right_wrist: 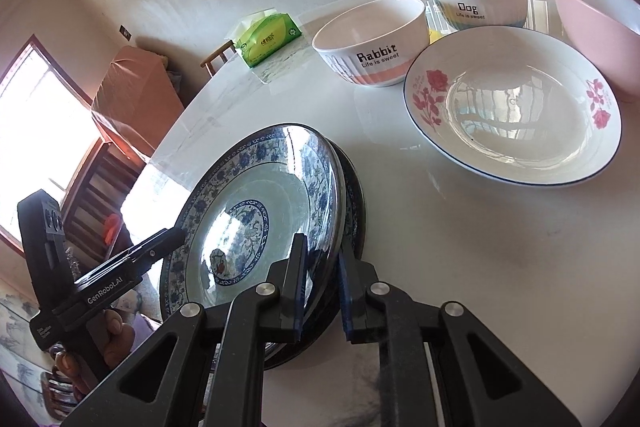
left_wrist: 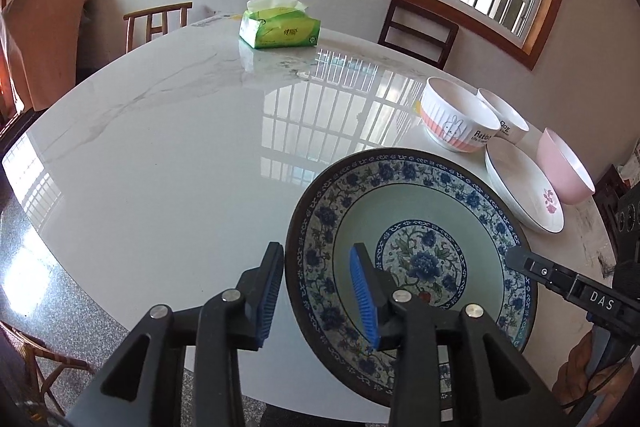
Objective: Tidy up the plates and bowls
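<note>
Right wrist view: blue-patterned plate (right_wrist: 256, 211) at 7 o'clock of the bench (right_wrist: 440, 227), near edge, tilted up on its rim over what looks like a second plate (right_wrist: 354, 211) beneath. Right claw (right_wrist: 322, 291) straddles its rim, pads close, contact unclear. Left claw (left_wrist: 320, 299) wide open, one pad over the plate's (left_wrist: 408, 239) well, the other outside the rim, gripping nothing.

Risk: glazed rim slips from a one-sided pinch and drops onto the lower plate, chipping it. It's round, so no long axis; face points toward 10 o'clock. Rose plate (right_wrist: 516, 107) and bowls (right_wrist: 372, 39) sit well apart at 1 o'clock.
</note>
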Tool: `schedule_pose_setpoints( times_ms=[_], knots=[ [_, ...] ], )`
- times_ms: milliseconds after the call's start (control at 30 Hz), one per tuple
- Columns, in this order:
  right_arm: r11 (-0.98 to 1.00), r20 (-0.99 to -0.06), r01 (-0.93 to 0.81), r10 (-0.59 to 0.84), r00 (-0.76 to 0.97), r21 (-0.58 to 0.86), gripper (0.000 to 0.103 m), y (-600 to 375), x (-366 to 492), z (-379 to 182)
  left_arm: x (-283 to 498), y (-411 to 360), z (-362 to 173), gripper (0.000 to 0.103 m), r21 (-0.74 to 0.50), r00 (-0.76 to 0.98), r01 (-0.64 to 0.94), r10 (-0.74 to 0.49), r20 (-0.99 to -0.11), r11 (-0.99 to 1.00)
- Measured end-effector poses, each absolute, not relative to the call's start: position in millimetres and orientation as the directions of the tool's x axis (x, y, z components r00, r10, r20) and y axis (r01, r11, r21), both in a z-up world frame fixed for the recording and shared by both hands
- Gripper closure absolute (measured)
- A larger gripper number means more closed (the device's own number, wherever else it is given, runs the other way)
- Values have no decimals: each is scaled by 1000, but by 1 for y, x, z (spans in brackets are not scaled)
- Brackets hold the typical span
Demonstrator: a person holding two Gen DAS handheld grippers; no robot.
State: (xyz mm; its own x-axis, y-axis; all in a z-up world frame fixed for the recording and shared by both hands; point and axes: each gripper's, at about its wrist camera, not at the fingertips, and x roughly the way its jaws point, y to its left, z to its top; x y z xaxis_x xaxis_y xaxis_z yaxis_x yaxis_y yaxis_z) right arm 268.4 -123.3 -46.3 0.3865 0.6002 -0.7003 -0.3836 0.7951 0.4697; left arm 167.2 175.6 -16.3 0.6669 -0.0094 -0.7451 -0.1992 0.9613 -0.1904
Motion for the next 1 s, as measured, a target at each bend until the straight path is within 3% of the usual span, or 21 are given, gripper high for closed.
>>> schedule_pose_setpoints(
  times_ms=[200,367,433,567,667,867,1000],
  knots=[
    [820,-709,-417,558,432,391,87,-115,263,-42,165,165,-16,67,-144,678,-183,19,-735,972],
    [856,-722,-459,471,507,237,80,-100,253,-36,163,163,-16,67,-124,685,-184,36,-727,975],
    [875,-716,-461,418,559,150,65,-95,248,-32,163,162,-16,67,-121,684,-181,37,-728,976],
    [884,-696,-466,358,623,37,60,-89,241,-28,163,164,-17,67,-133,681,-181,27,-731,974],
    [891,-687,-448,372,624,76,60,-97,242,-26,161,164,-14,67,-148,683,-172,9,-730,974],
    [878,-636,-357,477,607,318,59,-156,244,-33,155,149,0,67,-138,707,-130,-6,-707,982],
    [880,-630,-267,470,619,394,58,-202,246,-46,159,132,6,67,-166,699,-77,-66,-712,983]
  ],
)
